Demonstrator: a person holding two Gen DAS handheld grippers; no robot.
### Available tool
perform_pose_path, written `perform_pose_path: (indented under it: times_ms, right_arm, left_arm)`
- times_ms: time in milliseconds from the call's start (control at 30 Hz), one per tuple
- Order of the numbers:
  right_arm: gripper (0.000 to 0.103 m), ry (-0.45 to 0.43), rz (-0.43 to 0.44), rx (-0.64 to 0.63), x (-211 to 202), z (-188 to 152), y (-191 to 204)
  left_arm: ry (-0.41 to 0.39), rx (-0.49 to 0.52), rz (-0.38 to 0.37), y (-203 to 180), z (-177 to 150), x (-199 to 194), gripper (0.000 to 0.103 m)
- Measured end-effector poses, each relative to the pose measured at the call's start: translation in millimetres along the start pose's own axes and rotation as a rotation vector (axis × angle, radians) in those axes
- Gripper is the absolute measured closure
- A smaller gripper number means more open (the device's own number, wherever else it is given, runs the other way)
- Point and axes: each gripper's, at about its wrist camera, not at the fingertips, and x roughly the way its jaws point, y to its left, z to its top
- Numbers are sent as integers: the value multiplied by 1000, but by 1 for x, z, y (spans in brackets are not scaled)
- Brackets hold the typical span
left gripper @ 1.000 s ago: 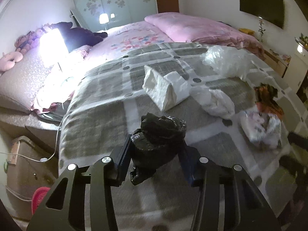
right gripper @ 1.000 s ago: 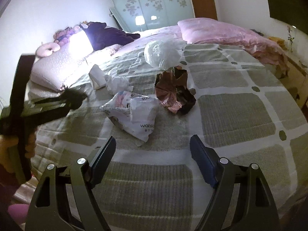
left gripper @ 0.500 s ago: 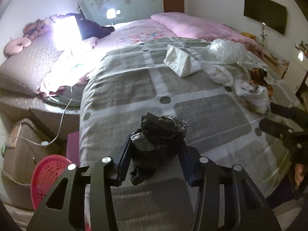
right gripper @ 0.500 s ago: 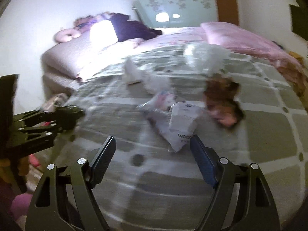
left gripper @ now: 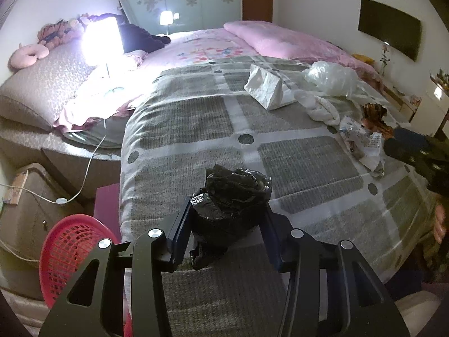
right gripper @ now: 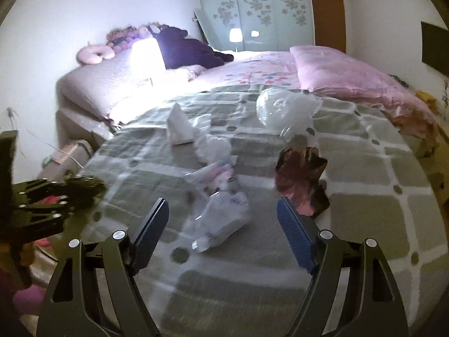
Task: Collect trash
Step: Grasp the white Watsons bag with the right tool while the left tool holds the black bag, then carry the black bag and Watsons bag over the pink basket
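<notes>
Bed blanket (left gripper: 196,129), red basket (left gripper: 73,241) only in left view, black bag (left gripper: 233,196) gripped

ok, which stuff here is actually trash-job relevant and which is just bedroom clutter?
Job:
- crumpled black plastic bag in left gripper
- red mesh basket
- clear plastic bag
- printed white wrapper
- brown-pink foil wrapper
- open right gripper

Lying about:
- lit lamp
- pink pillow
- pink neck cushion

Lit lamp (left gripper: 104,39), pink pillow (left gripper: 280,43) — checked blanket (left gripper: 190,118), wall television (left gripper: 390,36)
</notes>
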Motion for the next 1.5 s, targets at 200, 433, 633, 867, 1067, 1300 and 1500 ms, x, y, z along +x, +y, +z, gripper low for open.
perform_pose_path:
  times_ms: [200,433,633,867,1067,1300,1500]
  right_arm:
    - [27,60,-20,-57,29,-1,4]
    - [43,82,-41,-118,39,-11,20]
    - [57,77,-43,-102,34,-12,21]
    - [60,51,-8,-60,20,-12,25]
    - [60,30,40,-57,9,-10,38]
    - [60,27,99,-52,4,-6,53]
    - [60,45,147,-75,8,-7,73]
  left_arm:
    - [0,-1,0,-1,-1,0,60]
    - [-1,1,1,0,-1,0,59]
    - [0,0,1,0,-2,0,59]
    - [-6,-5,-3,1,-3,-3,60]
    - [-21,-21,-7,5,-1,-12,59]
    - [-33,-63,3,21,-5,-27,60]
    - [-43,-102,32,41,-11,-41,60]
